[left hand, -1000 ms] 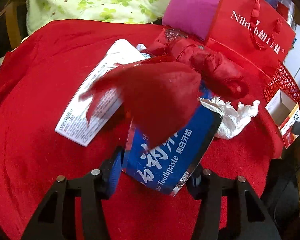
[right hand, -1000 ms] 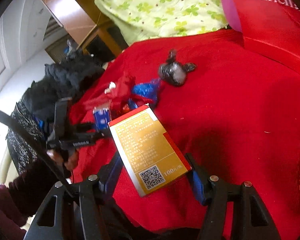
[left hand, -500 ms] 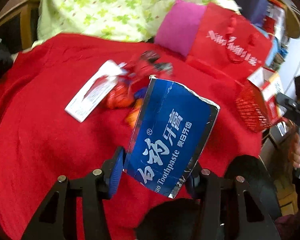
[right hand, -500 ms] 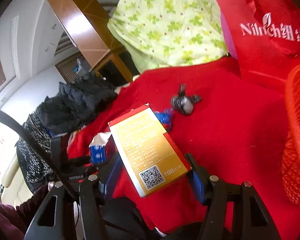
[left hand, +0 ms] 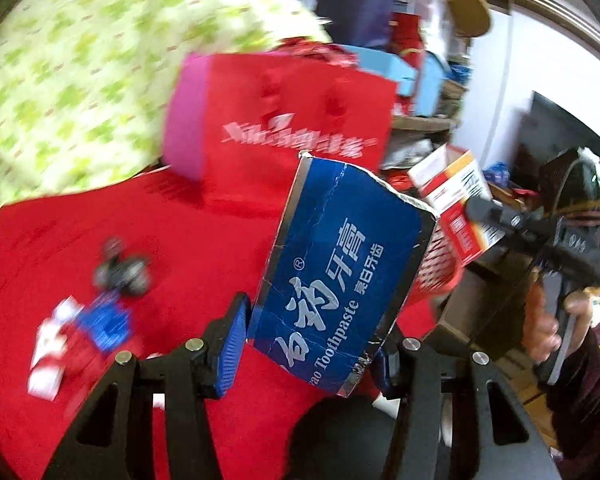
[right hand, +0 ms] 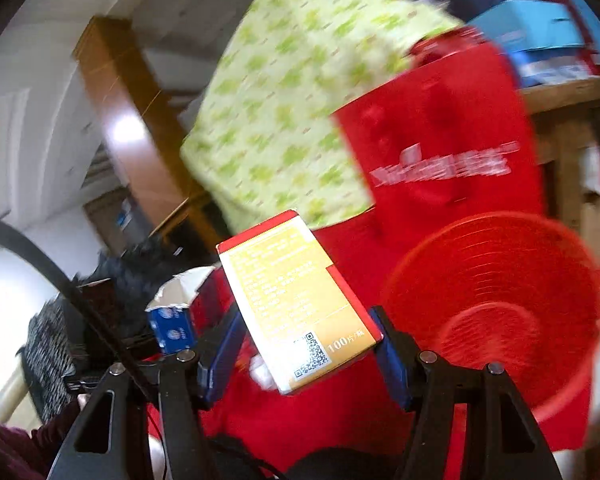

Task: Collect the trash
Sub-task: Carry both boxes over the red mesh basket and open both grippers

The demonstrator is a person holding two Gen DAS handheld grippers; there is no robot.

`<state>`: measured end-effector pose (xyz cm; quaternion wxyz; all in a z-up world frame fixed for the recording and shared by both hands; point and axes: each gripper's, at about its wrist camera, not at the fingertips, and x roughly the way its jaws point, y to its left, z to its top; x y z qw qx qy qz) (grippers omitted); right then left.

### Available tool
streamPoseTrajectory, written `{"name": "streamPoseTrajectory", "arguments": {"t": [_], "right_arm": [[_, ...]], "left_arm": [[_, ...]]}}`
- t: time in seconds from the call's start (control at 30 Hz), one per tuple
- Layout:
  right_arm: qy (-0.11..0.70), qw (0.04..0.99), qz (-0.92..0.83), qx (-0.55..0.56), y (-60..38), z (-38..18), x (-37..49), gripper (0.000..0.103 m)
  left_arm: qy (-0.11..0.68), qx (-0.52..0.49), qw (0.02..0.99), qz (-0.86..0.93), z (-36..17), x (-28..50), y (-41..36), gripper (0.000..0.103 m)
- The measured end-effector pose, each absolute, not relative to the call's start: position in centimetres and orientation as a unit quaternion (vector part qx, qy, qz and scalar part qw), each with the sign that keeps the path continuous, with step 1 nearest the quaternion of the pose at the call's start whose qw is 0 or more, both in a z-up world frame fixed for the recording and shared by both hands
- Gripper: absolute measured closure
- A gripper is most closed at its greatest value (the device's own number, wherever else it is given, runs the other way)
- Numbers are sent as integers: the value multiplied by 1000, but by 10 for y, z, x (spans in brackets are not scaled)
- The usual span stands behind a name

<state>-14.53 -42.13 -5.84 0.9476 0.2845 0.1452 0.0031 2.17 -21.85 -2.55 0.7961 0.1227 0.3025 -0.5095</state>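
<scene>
Both grippers are up off the table and each one's got something pinched. Left gripper (left hand: pixel 312 344) has its blue pads clamped on the sides of the toothpaste box (left hand: pixel 336 272), tilted down a bit. Right gripper (right hand: pixel 304 354) is squeezing the yellow box (right hand: pixel 296 300), pointing closer to level. A hand (left hand: pixel 556 320) wraps the right gripper's handle.

The blue toothpaste box (left hand: pixel 332 280) at centre of the left wrist view carries white Chinese characters, an ® mark, and "Toothpaste" running up its face, preceded by the letters "ao" (the rest is cut off). In the right wrist view, the yellow and red box (right hand: pixel 296 300) at centre shows a QR code and "100" with small characters beside it. The white logo on the red bag (left hand: pixel 300 128) is too blurred to read.
</scene>
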Motion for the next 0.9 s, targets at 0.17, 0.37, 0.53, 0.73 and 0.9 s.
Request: {"name": "streamPoseTrajectory", "arguments": {"t": [0.17,0.37,0.53,0.73,0.9], "right_arm": [[125,928,-56,347,-475,-74,-179,38],[124,904,-81,402,-512,-100,-190,37],[131,887,-87,433,-531,-117,-179,23],[132,889,-81,432,-527,-121,-176,23],[120,906,-66,400,-506,-101,-174,23]], "left_arm": [[297,142,777,-537,-16,9,-296,48],[318,172,756,-545,-34,7,-369,47],[348,176,755,-527,-55,15,-389,36],[350,162,771,-506,-55,25,-354,36],[330,147,805,-470,-39,36,-283,33]]}}
